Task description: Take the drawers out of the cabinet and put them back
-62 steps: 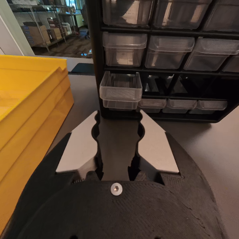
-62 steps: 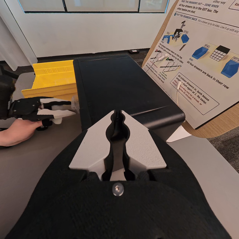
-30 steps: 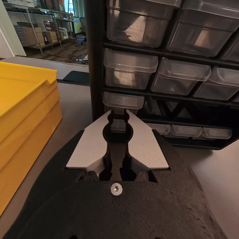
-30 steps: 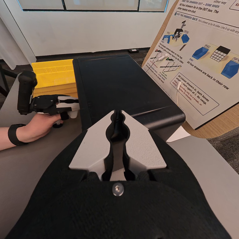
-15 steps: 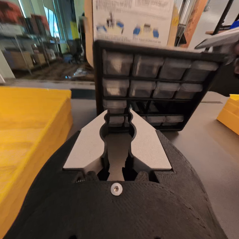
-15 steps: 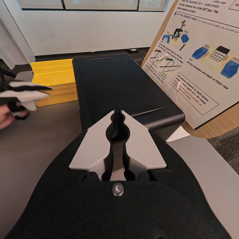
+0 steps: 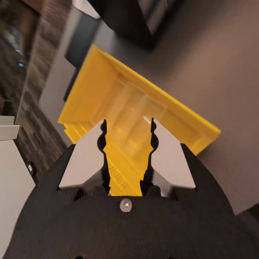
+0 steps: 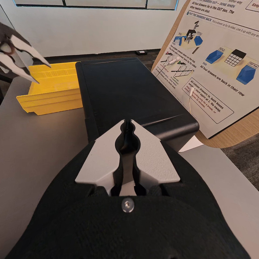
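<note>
Jaws: left gripper (image 7: 128, 123) wide apart, empty — right gripper (image 8: 127, 120) closed on cabinet (image 8: 126, 89) top.

both grippers (image 7: 128, 121) (image 8: 127, 120) had pale grey wedge fingers (image 7: 84, 157), scalloped black pads, textured black bodies, one silver screw (image 8: 127, 205).

- Your right gripper (image 8: 127, 120) rests closed on the black cabinet (image 8: 126, 89) top;
- your left gripper (image 8: 42, 72), fingers apart, hangs above the yellow bin (image 8: 53, 96) beside the cabinet;
- an instruction board (image 8: 218, 67) leans at right.
</note>
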